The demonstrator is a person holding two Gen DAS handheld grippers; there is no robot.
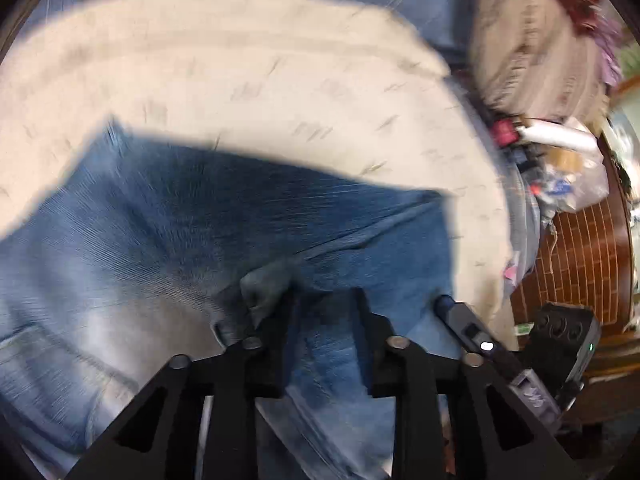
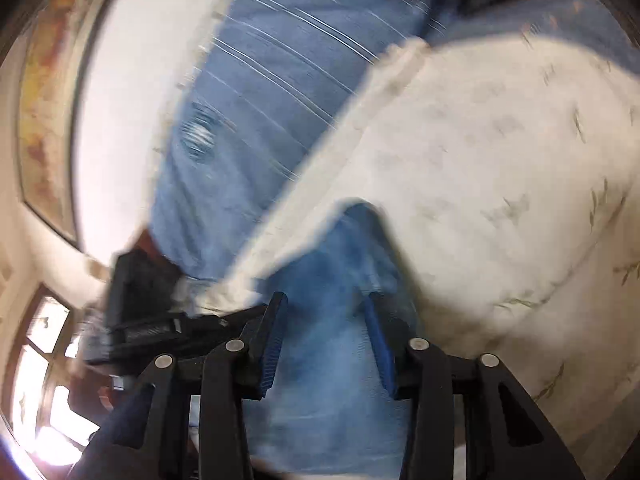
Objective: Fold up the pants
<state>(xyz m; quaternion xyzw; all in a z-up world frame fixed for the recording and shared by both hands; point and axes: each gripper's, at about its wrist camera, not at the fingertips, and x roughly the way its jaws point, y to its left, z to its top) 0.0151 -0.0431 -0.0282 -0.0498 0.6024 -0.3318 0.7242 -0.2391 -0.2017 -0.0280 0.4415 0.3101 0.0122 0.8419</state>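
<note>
Blue denim pants (image 1: 192, 224) lie on a cream bedspread (image 1: 240, 80) with a faint leaf print. Both views are motion-blurred. In the left wrist view my left gripper (image 1: 324, 300) has denim between its black fingers and a bunched fold of cloth against its left finger (image 1: 280, 320). The other gripper's body (image 1: 480, 344) shows at the right. In the right wrist view my right gripper (image 2: 324, 308) has pale blue denim (image 2: 332, 340) running between its blue-padded fingers, lifted above the bedspread (image 2: 500, 180).
A blue striped pillow (image 2: 272, 92) lies beyond the bedspread. A beige cushion (image 1: 532, 40) and cluttered small items (image 1: 560, 152) sit at the right of the left wrist view, with brown patterned flooring (image 1: 580, 260) below. A framed picture (image 2: 44, 100) and a window (image 2: 36, 380) are at left.
</note>
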